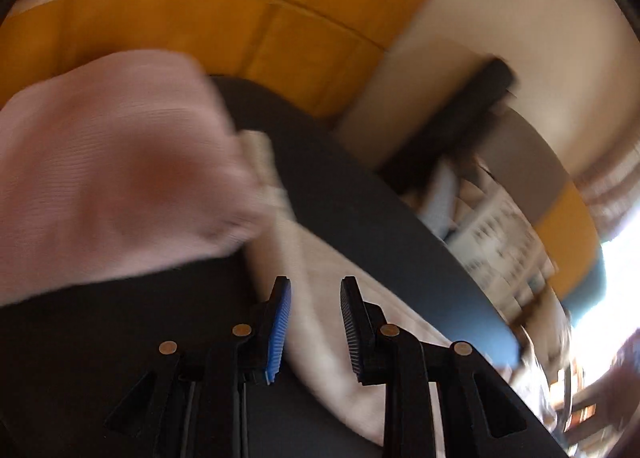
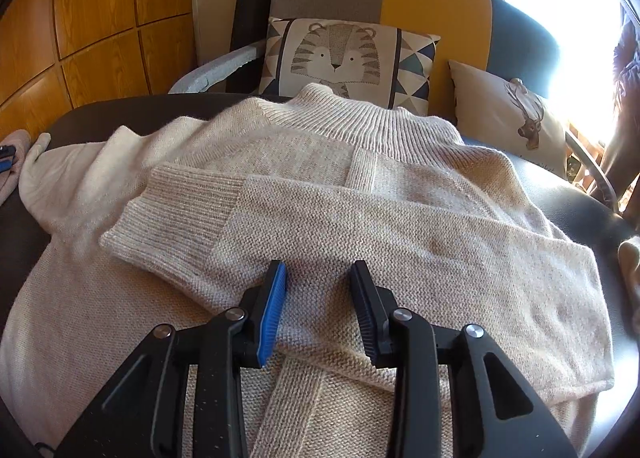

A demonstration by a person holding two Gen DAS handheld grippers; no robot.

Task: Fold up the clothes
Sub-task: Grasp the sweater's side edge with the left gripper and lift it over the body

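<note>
A cream knit sweater (image 2: 400,162) lies flat on the dark round table (image 2: 592,298), collar at the far side. One sleeve (image 2: 360,234) is folded across its chest, the ribbed cuff (image 2: 176,214) pointing left. The other sleeve (image 2: 80,166) stretches out to the left. My right gripper (image 2: 319,268) hovers just over the folded sleeve, jaws apart, pads not pressing the knit. The left wrist view is blurred: my left gripper (image 1: 315,282) stands open over a strip of the cream sweater (image 1: 320,242), beside a pink garment (image 1: 112,186) on the table's left part.
An armchair behind the table holds a tiger cushion (image 2: 336,54) and a deer cushion (image 2: 512,118). An orange wooden panel wall (image 2: 92,18) runs along the left. A bright window (image 2: 580,38) glares at the right. The pink garment (image 2: 16,162) shows at the left edge.
</note>
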